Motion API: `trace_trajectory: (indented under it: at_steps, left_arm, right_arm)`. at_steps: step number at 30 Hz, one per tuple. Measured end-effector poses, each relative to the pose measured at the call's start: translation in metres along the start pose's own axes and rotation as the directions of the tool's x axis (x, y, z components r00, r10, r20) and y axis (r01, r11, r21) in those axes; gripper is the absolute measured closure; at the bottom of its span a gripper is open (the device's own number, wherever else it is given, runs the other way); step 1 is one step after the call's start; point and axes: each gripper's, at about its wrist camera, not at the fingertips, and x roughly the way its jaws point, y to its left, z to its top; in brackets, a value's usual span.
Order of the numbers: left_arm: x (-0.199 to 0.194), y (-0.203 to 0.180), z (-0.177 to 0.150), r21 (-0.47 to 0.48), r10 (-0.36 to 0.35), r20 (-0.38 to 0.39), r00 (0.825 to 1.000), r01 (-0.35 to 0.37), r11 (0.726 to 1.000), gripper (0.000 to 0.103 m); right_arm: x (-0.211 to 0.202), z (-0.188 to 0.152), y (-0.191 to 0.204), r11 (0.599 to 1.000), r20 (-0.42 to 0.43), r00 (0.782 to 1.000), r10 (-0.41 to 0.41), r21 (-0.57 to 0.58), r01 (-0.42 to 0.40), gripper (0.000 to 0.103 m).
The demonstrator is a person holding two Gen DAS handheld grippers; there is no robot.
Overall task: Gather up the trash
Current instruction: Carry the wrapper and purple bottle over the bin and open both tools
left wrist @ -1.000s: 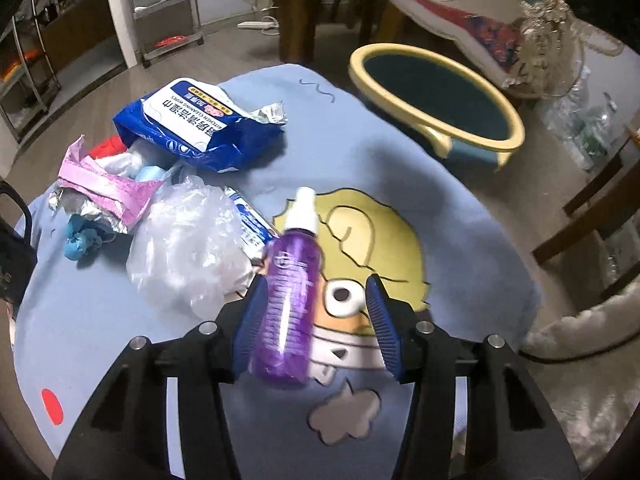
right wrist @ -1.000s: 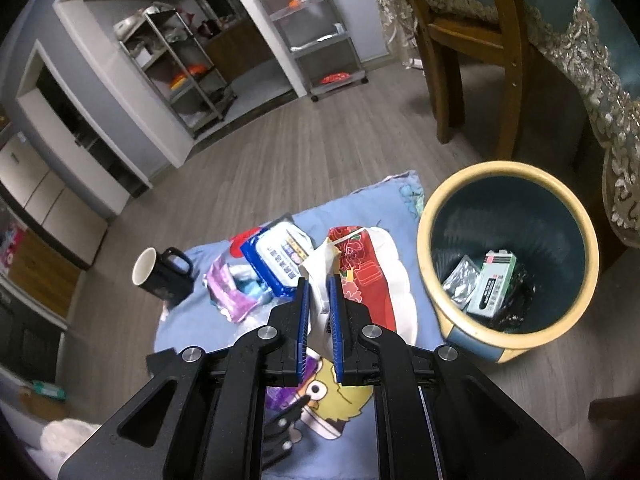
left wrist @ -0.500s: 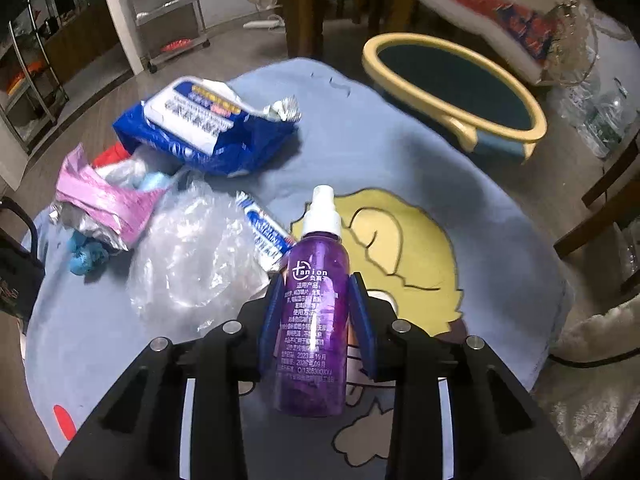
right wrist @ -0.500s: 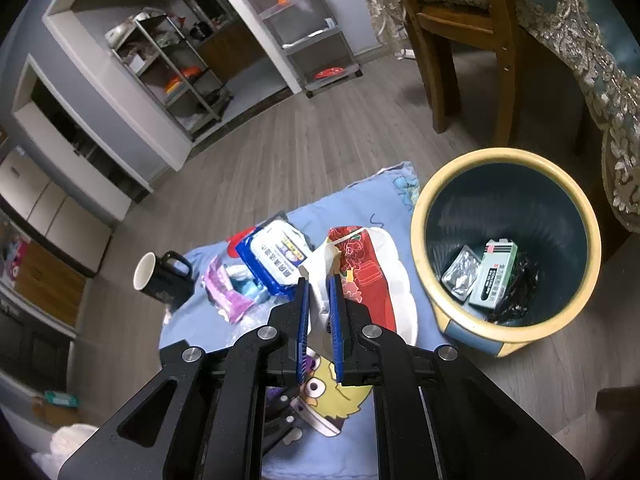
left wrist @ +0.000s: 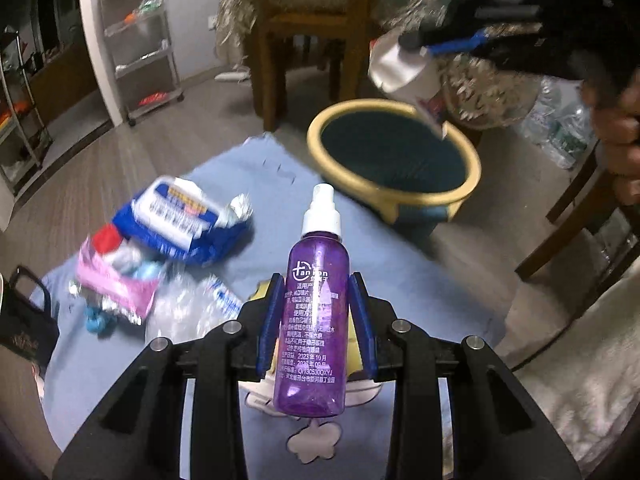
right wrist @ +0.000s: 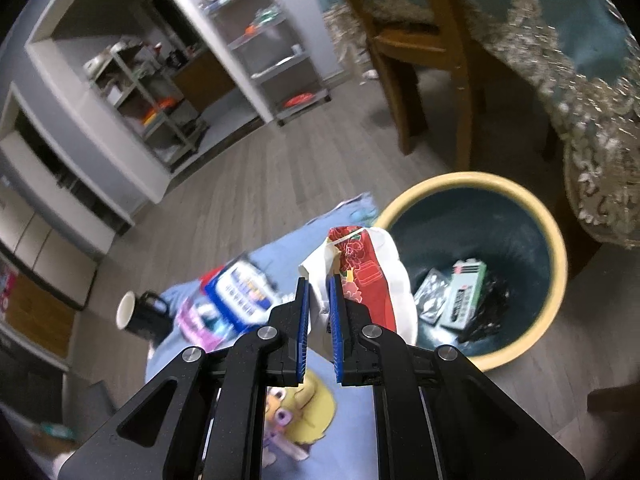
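Observation:
My left gripper (left wrist: 316,292) is shut on a purple spray bottle (left wrist: 314,316) with a white nozzle, lifted above the blue cartoon blanket (left wrist: 256,184). My right gripper (right wrist: 319,292) is shut on a white and red wrapper (right wrist: 372,276), which hangs by the near rim of the yellow-rimmed bin (right wrist: 556,256). The left wrist view shows that same wrapper (left wrist: 404,68) high above the bin (left wrist: 472,176), pinched by the right gripper (left wrist: 448,46). The bin holds a green box (right wrist: 464,292) and a foil packet (right wrist: 430,288).
On the blanket's left lie a blue wipes pack (left wrist: 180,216), a pink wrapper (left wrist: 116,284), clear plastic (left wrist: 184,312) and a black mug (right wrist: 140,314). A wooden chair (left wrist: 304,20) and a draped table (right wrist: 592,92) stand behind the bin. Metal shelves (left wrist: 136,36) line the wall.
The left jaws closed on the purple bottle and lifted it off the blanket. The right gripper carried the wrapper toward the bin, which now looms larger beside it.

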Motion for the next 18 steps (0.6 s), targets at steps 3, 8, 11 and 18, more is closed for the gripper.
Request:
trace_trajectory:
  at_steps: [3, 8, 11, 18]
  left_arm:
    - [-0.005, -0.006, 0.018, 0.0, -0.026, 0.025, 0.999, 0.026, 1.0, 0.07]
    - [-0.006, -0.019, 0.052, 0.048, -0.052, 0.06, 0.997, 0.05, 0.998, 0.071]
    - [0.003, -0.026, 0.069, 0.072, -0.067, 0.057, 0.996, 0.063, 0.995, 0.071]
    - [0.034, -0.035, 0.11, 0.114, -0.078, 0.045, 0.996, 0.072, 0.991, 0.071]
  right_arm:
    - [-0.003, 0.008, -0.022, 0.998, 0.026, 1.0, -0.018, 0.054, 0.017, 0.092]
    - [0.0, 0.017, -0.055, 0.99, 0.039, 0.997, -0.064, 0.125, 0.058, 0.092]
    - [0.005, 0.021, -0.067, 0.987, 0.032, 0.994, -0.103, 0.129, 0.098, 0.092]
    - [0.014, 0.032, -0.09, 0.98, 0.036, 0.989, -0.141, 0.148, 0.134, 0.092]
